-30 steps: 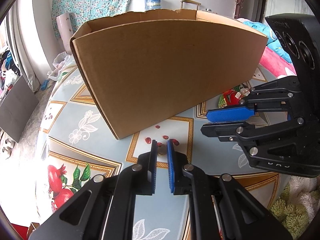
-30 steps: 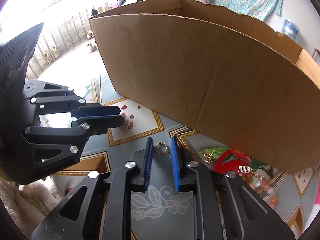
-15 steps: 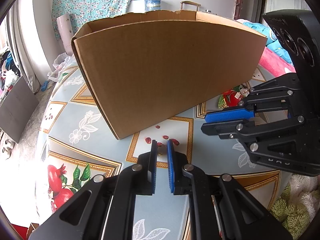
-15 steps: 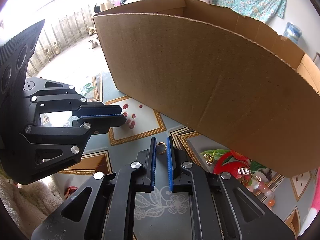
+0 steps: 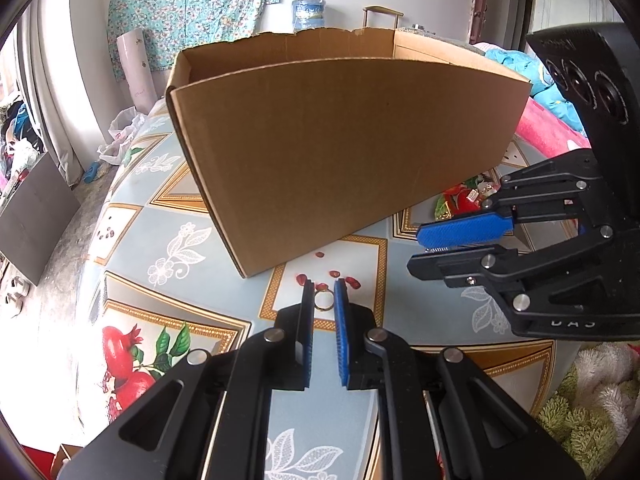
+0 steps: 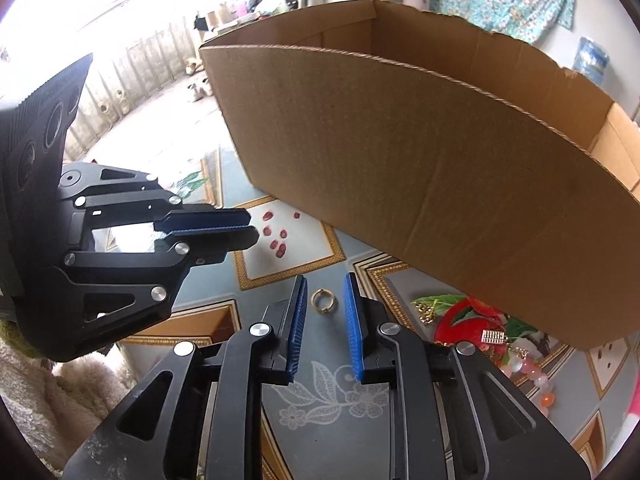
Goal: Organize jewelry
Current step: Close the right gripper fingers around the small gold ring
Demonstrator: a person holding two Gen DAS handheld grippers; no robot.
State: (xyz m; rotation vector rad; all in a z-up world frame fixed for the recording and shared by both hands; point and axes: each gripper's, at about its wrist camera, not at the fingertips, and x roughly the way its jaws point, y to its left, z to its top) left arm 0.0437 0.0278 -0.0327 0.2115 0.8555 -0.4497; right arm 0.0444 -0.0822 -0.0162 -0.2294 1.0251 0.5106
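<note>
A small gold ring (image 6: 322, 301), its band beaded, lies on the bench (image 6: 256, 300) between the right tongs (image 6: 325, 292), just opening. Left tongs (image 5: 323, 294) clamp another ring (image 5: 323, 301).

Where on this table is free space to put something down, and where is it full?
Free: the patterned tabletop left of the cardboard box, out to the rim. Crowded: the jewelry pile by the box's right end.

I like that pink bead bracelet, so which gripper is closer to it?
Right. The pink bead bracelet lies on the table just to the right of the right gripper; the left gripper is on the opposite side.
</note>
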